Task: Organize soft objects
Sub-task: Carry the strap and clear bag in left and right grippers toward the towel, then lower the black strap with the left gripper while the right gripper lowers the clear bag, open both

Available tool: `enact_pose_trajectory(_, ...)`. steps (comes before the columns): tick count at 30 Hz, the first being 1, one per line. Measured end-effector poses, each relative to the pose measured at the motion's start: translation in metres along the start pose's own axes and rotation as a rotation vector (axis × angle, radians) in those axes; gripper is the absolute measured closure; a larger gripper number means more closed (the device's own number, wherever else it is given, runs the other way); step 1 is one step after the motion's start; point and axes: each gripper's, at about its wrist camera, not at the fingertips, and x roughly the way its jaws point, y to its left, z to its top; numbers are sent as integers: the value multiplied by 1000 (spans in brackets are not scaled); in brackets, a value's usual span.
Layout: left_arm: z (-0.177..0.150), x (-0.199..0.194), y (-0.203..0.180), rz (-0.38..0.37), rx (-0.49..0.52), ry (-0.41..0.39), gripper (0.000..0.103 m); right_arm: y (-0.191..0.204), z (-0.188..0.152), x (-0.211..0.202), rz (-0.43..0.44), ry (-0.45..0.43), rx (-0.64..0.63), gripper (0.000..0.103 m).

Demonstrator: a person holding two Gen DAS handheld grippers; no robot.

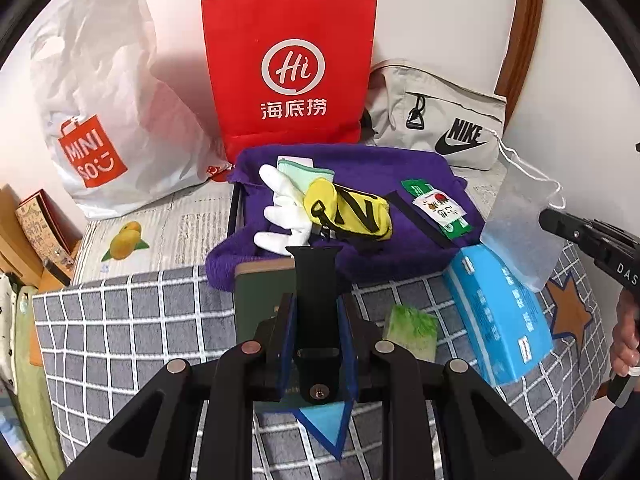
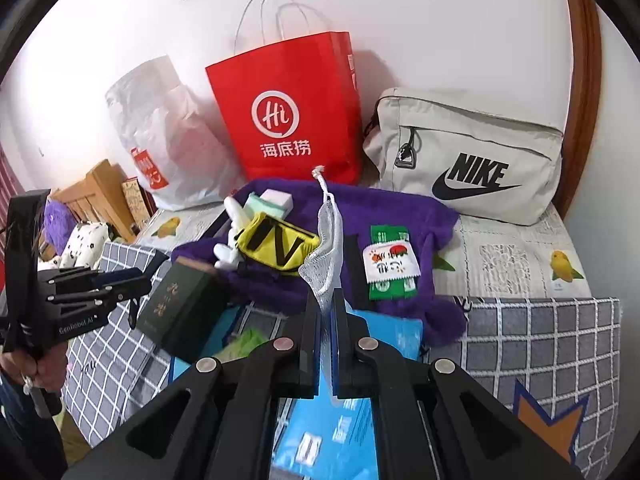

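While both hands are carrying loads over the bed [image 1: 120, 308], slips are the main risk: the left gripper [image 1: 316, 320] jaws are clamping a dark green box [image 2: 180, 308] with a black strap [image 1: 316, 276], and the strap could be sliding free. The right gripper [image 2: 326, 320] jaws are pinching a thin mesh pouch [image 2: 326, 248] above the purple towel [image 2: 400, 208], barely caught. Readable: "Hi" on the red bag [image 1: 288, 68], "MINISO" on the white bag [image 1: 108, 100], "NIKE" on the grey pouch [image 2: 468, 156].

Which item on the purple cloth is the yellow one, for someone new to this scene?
Find the red paper bag against the wall; the purple cloth lies in front of it. On the cloth, beside a white glove, lies the yellow pouch, the only thing there with bold black stripes.
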Motion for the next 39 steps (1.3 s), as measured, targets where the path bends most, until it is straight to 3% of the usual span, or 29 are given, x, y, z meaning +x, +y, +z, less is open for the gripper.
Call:
enact_pose_trajectory(19, 50, 59, -1, -6, 29, 43, 83, -25, 40, 87, 39, 34, 39, 100)
enact_pose_trajectory(27, 55, 76, 2, -22, 20, 60, 83, -28, 53, 103, 30, 36, 23, 101)
enact_pose_trajectory(32, 60, 82, 1, -30, 22, 61, 83, -33, 60, 114, 79, 50, 56, 101)
enact_pose_trajectory(39, 71, 92, -2, -34, 23, 65, 83, -46, 47, 129, -6, 112, 45, 100)
